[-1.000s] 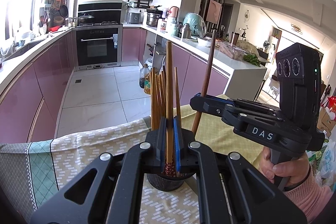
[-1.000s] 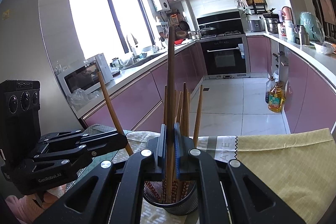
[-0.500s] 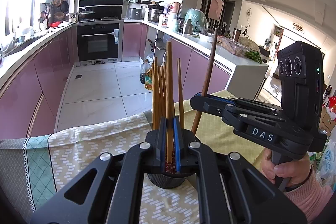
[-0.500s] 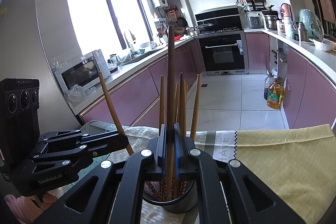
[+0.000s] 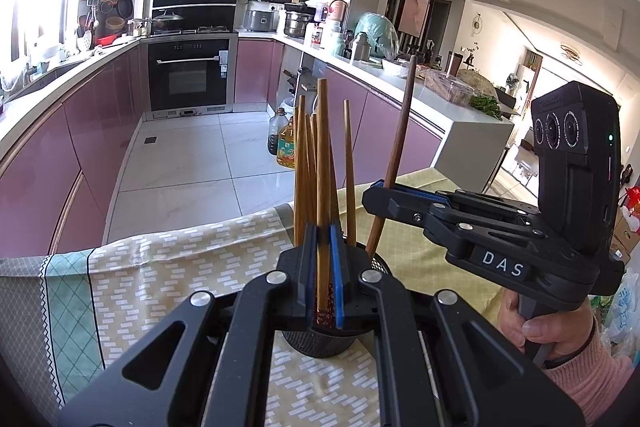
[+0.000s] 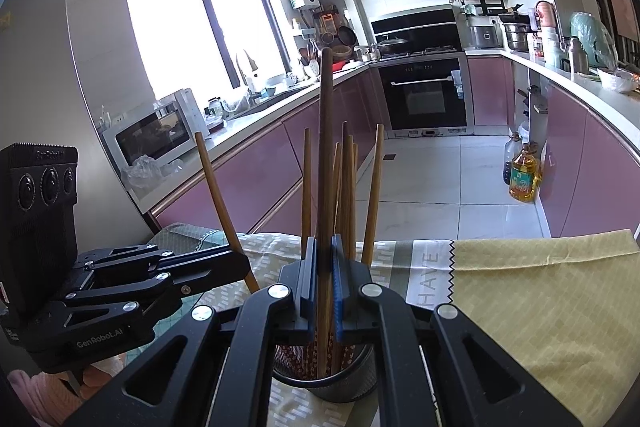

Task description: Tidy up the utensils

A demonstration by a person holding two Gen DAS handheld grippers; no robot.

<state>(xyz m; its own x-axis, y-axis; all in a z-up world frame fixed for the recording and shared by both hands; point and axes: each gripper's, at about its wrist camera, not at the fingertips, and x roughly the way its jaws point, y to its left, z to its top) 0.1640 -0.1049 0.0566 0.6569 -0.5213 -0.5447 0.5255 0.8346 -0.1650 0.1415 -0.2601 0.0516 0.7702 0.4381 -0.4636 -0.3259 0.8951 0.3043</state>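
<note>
Over the mesh holder [image 5: 320, 337] on the cloth-covered tabletop [image 5: 168, 275], we see our left gripper [image 5: 323, 267] with its fingers clamped on a light chopstick [image 5: 322, 163] standing upright among the others. Our right gripper [image 6: 325, 283] pinches a darker chopstick [image 6: 326, 147] whose lower end sits inside the holder.

Chopsticks [image 5: 322, 163]: wood, smooth, matt brown. Holder cup [image 6: 344, 385]: black metal mesh, fine weave. Tablecloth [image 6: 532, 299]: woven cloth, matt, slightly creased. Left gripper [image 5: 323, 275] and right gripper [image 6: 325, 287]: matt black plastic, shiny metal rivets, blue ribbed pads. Cabinet fronts [image 5: 92, 131]: glossy mauve. Floor tiles [image 5: 192, 163]: polished, reflective. Sleeve [image 5: 592, 383]: pink knit.
</note>
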